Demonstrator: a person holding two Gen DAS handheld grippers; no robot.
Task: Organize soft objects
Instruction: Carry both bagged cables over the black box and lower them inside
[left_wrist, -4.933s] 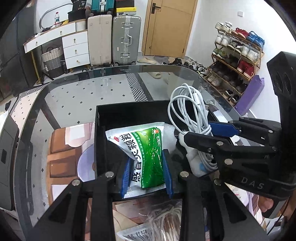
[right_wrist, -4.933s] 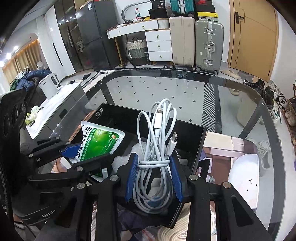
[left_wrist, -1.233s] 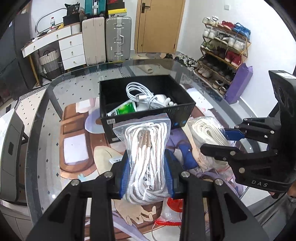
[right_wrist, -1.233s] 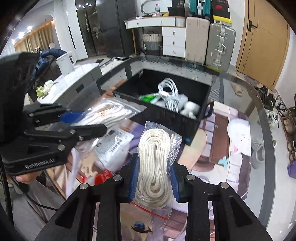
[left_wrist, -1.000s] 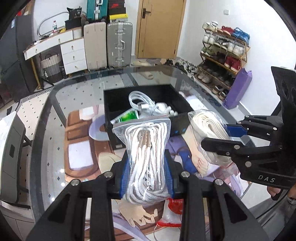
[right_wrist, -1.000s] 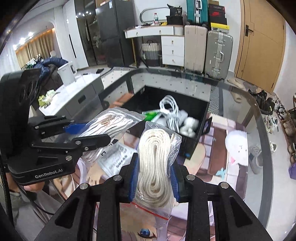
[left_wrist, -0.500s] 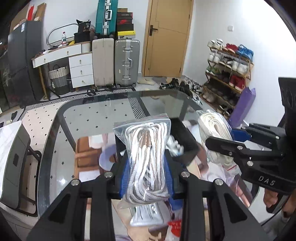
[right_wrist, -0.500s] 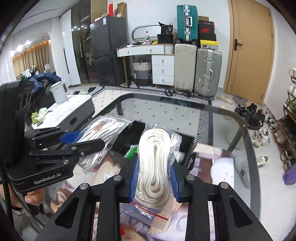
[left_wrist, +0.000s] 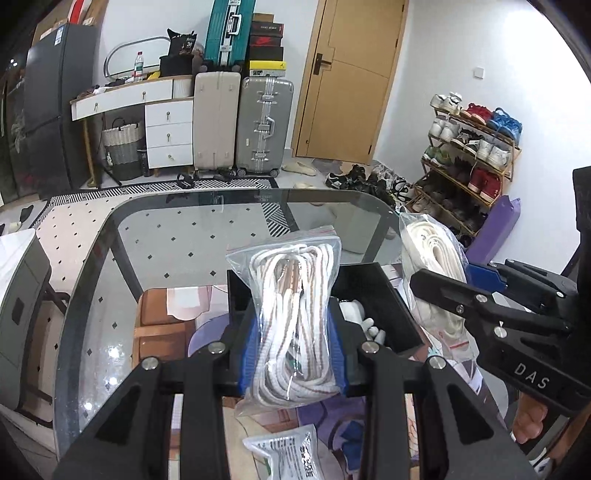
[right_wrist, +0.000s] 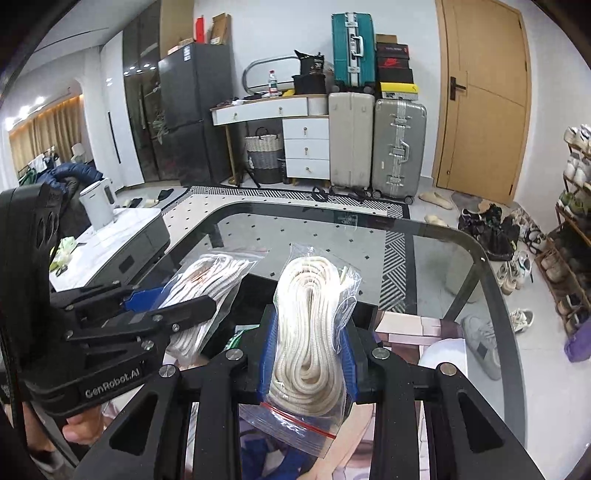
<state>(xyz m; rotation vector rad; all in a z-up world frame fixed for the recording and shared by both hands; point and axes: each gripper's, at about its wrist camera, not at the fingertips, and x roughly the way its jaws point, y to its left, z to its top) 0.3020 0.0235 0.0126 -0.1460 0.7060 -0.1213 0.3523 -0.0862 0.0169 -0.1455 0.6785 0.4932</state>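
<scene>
Both bags are up over the black box (left_wrist: 384, 295) on the glass worktop (left_wrist: 177, 236). The left hand-held gripper (left_wrist: 293, 345) clamps the brown-flecked rope bag (left_wrist: 291, 317); the right hand-held gripper (right_wrist: 308, 356) clamps the cream rope bag (right_wrist: 312, 332). A white packet (left_wrist: 288, 454) lies just before the box.

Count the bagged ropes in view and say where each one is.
2. The brown-flecked rope bag is clamped in the left tongs above the black box. The cream rope bag is clamped in the right tongs beside it. Others may be hidden.

Left gripper (left_wrist: 295, 345) clamps bagged striped rope (left_wrist: 293, 321) above black box (left_wrist: 373, 284).
</scene>
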